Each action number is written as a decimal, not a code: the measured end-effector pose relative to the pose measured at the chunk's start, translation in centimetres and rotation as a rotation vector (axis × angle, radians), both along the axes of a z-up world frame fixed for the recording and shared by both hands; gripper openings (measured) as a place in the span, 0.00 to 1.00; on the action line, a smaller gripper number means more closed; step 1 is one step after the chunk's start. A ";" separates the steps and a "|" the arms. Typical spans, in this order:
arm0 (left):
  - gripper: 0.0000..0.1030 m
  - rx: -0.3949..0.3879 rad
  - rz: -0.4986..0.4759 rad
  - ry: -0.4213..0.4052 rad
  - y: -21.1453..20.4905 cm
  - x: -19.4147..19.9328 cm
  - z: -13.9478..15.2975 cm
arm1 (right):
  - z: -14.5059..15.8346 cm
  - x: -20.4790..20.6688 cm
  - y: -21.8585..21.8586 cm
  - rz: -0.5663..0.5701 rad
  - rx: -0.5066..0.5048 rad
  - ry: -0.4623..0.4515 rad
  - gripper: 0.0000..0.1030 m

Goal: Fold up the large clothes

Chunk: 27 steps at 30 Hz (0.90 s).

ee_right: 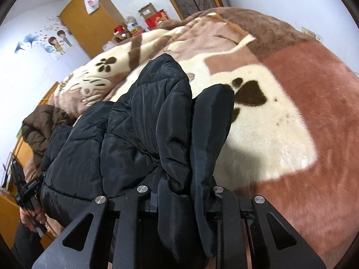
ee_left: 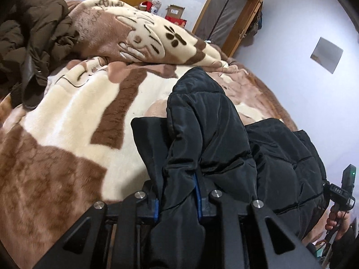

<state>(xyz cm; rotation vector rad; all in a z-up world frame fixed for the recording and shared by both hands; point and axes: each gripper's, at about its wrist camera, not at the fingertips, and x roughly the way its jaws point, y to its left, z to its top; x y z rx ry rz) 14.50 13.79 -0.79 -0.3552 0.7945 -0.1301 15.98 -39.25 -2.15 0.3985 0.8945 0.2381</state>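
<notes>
A black padded jacket (ee_left: 280, 157) lies on a bed covered by a brown and cream plush blanket (ee_left: 67, 116). One bunched edge of it is lifted off the blanket in my left gripper (ee_left: 179, 148), which is shut on the fabric; a black finger (ee_left: 148, 139) shows at the left of the bunch. In the right wrist view the jacket (ee_right: 89, 145) hangs to the left, and my right gripper (ee_right: 181, 112) is shut on another bunched edge, with one finger (ee_right: 213, 123) showing. Each view shows the other gripper at its edge, held by a hand (ee_left: 336, 222).
A brown padded coat (ee_left: 33, 33) is heaped at the far left of the bed, seen also (ee_right: 40, 123) behind the jacket. A folded part of the blanket (ee_left: 139, 29) rises behind. Boxes (ee_left: 175, 13), a wooden wardrobe (ee_right: 89, 22) and a door (ee_left: 226, 15) stand beyond the bed.
</notes>
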 end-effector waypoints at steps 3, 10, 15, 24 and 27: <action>0.22 -0.002 -0.003 -0.011 0.2 -1.5 0.8 | 0.7 -1.1 0.2 0.006 0.009 -0.012 0.21; 0.22 0.002 -0.002 -0.041 0.5 -2.0 2.3 | 2.0 -1.3 0.6 0.017 0.021 -0.045 0.21; 0.22 0.015 0.008 -0.081 1.5 -0.5 4.1 | 3.1 1.2 1.8 0.016 0.043 -0.082 0.21; 0.22 0.056 0.044 -0.116 5.8 6.3 6.2 | 3.1 8.7 6.4 0.029 0.081 -0.104 0.21; 0.22 0.068 0.059 -0.112 7.4 9.4 5.8 | 2.0 11.7 8.3 0.031 0.090 -0.095 0.21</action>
